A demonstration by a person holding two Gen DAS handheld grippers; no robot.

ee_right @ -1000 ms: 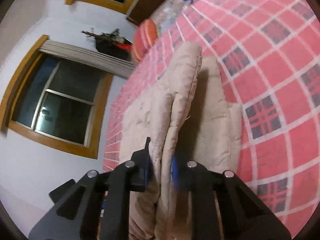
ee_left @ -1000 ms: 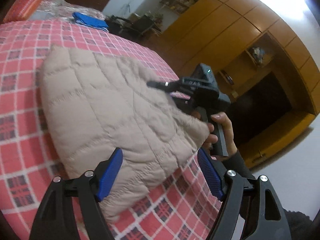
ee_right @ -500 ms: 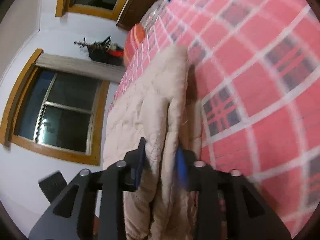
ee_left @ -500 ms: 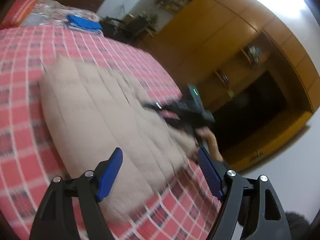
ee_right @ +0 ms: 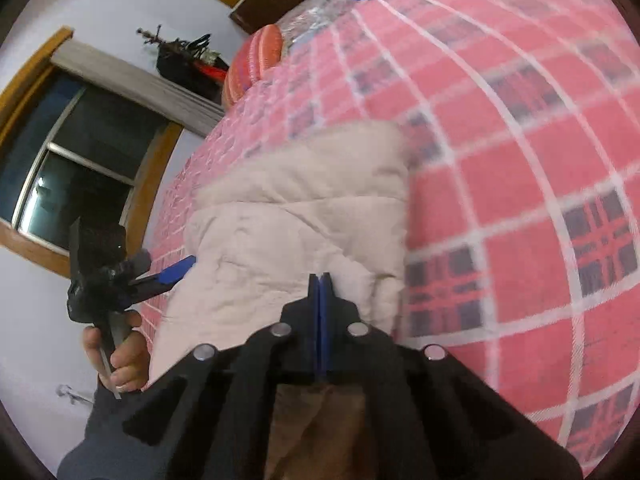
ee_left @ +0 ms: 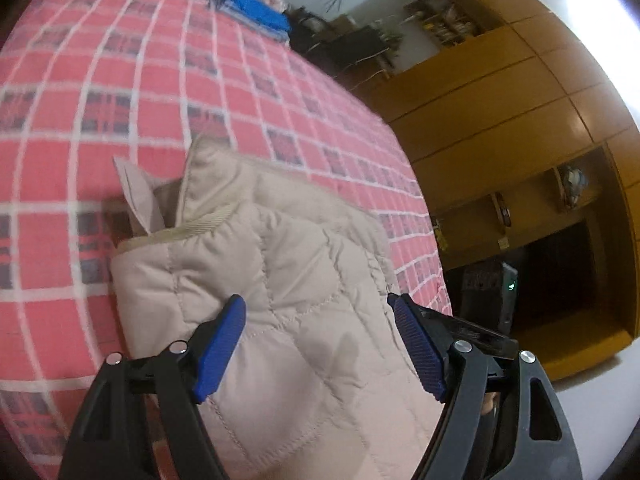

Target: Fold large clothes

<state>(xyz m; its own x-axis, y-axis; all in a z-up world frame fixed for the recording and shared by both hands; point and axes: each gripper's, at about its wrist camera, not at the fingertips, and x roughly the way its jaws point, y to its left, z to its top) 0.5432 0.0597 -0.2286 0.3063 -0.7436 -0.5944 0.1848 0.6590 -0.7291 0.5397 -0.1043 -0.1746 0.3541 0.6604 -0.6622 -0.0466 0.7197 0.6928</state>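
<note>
- On the bed [ee_left: 132,92], near its close edge, I see the jacket [ee_left: 288,280] folded into a thick beige bundle on the red checked cover.
- The near end of the jacket runs out of my left view at the bottom, and in my right view my own claw covers its close edge, so I cannot see where it ends.
- The right view is blurred across the jacket's far part and the cover; stitching there is hard to read.
- The long axis of the jacket runs away from me toward the far end of the bed, collar end farthest, with a loose flap [ee_left: 136,192] sticking up beside the collar.
- My left claw [ee_left: 320,344] is spread wide, its blue pads on either side of the jacket's top, pinching nothing.
- My right claw [ee_right: 319,292] is pressed together, pads meeting, with no cloth visibly between them; it sits over the jacket's close edge.
- The bed edge falls away just right of the jacket toward the wooden wardrobe [ee_left: 520,120]; open cover lies beyond and left, up to a blue cloth [ee_left: 256,10] at the far end.
</note>
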